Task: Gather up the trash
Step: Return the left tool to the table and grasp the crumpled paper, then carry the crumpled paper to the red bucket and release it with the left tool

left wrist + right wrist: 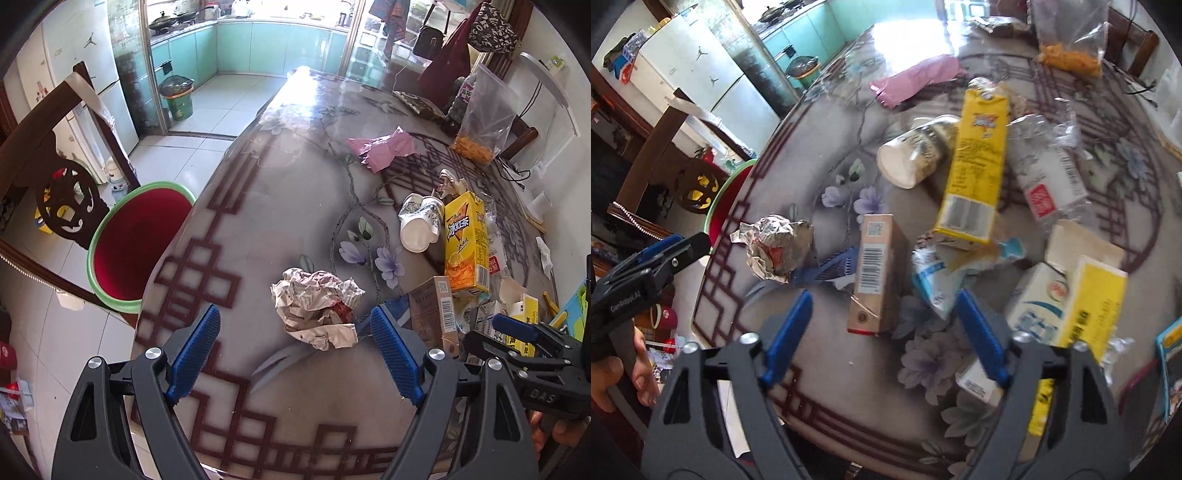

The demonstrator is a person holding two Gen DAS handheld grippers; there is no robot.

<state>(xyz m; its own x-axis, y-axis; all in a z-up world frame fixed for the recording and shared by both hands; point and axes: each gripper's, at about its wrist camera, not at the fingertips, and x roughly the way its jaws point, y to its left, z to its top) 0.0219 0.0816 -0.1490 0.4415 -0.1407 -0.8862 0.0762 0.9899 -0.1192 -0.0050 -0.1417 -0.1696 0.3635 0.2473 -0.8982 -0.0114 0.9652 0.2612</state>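
Note:
A crumpled paper ball [317, 306] lies on the patterned table [258, 229] just ahead of my left gripper [295, 310], which hangs open above it without touching. To the right lies a heap of trash. It includes a small brown box [875, 266], a yellow tea carton [975, 166], a tipped paper cup [916, 151] and a pink wrapper [916, 79]. My right gripper [885, 295] is open, with the brown box's near end between its fingers and gaps on both sides. The paper ball [775, 247] sits left of that box.
A red bin with a green rim [136, 243] stands on the floor beside the table's left edge, next to a dark wooden chair [55, 177]. A clear bag of orange snacks [480, 129] and white and yellow cartons [1071, 306] crowd the right side.

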